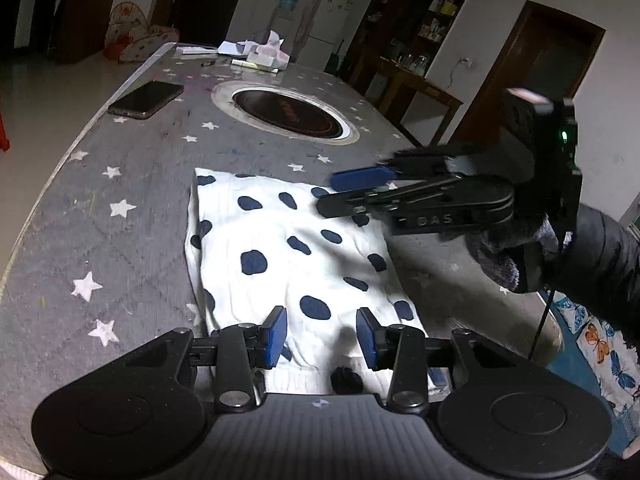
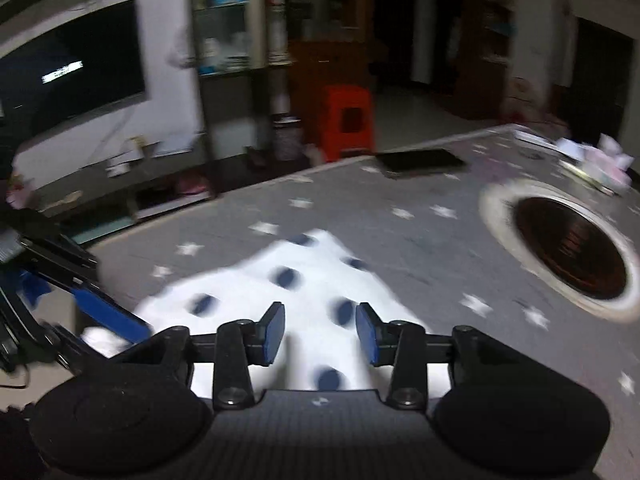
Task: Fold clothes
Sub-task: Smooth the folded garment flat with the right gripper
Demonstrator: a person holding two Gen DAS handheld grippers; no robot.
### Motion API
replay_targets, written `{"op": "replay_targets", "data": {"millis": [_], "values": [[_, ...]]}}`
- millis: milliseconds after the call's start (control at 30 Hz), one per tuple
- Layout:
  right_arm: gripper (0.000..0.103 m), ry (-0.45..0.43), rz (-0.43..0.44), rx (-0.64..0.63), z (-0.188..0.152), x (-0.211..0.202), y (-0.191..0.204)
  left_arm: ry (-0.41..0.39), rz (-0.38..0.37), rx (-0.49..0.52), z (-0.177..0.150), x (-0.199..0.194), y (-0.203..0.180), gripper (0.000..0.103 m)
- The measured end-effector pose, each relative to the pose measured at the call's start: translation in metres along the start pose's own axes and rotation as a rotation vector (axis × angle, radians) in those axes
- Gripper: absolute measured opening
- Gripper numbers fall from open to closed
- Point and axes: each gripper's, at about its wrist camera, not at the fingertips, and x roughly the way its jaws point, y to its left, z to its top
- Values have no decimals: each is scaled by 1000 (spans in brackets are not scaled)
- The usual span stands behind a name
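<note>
One garment: white fabric with dark navy spots, folded into a roughly rectangular stack. It lies flat on the worktop, near its front edge, with layered edges visible along the left side and mild creasing across the top. Right wrist view blurred.

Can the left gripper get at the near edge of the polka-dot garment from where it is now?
Probably yes. The left gripper is open right above the near edge of the polka-dot garment, nothing between its fingers. The right gripper hovers over the far right corner, clear of that path.
</note>
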Motion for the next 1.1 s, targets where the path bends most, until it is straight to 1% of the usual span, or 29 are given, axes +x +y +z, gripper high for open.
{"op": "replay_targets", "data": {"millis": [33,133,300,433,667,733,867,967,1033,1100], "values": [[41,6,21,-18,3,6,5,6,2,-2,-1,1,0,41],[41,34,38,-62,8,27,14,23,5,-18,-6,5,4,41],[41,66,45,-40,9,55,13,30,-6,-33,-8,7,9,41],[39,70,39,-12,10,62,6,36,-17,-39,-10,10,12,41],[39,80,-13,17,18,83,-11,39,-23,-42,-11,10,15,41],[39,80,-39,9,22,87,-13,41,-23,-41,-10,11,14,42],[40,50,-65,-13,29,81,-14,32,-22,-39,-8,7,12,44],[40,13,-41,-7,33,60,-13,14,-23,-38,-3,3,11,45],[40,13,-32,-28,32,49,-9,-5,-26,-35,1,0,11,45],[40,32,-19,-43,28,43,-5,-23,-28,-32,6,-2,11,45]]}}
